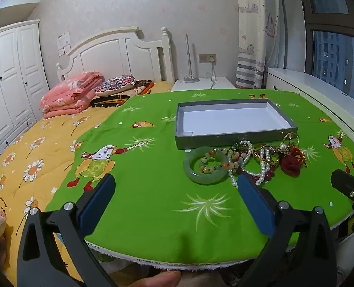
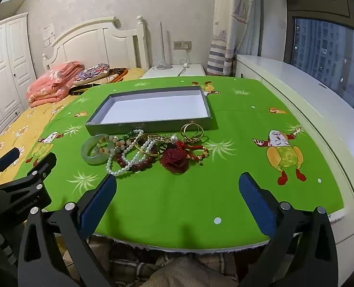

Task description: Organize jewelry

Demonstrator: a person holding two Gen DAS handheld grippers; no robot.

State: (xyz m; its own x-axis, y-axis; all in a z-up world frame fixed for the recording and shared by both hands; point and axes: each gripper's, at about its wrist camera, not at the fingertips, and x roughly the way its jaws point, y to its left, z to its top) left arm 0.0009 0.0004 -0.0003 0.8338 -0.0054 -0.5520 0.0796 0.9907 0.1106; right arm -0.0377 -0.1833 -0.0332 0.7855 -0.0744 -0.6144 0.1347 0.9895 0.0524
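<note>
— Looking at the left gripper (image 1: 176, 179), over the near edge of the green cloth (image 1: 153, 227): wearing matte black all over, branching into two arms with triangular cut-outs.

— Carrying flat dark-blue pads (image 1: 98, 198) on the inner faces, too. Gleaming with round silver screws at the joints.

— Matching on the right gripper (image 2: 178, 178), toward that cloth's right side: same black frame, blue pads, silver screws.

— Bearing faint raised lettering on the left one's black body, too small for reading.
</note>
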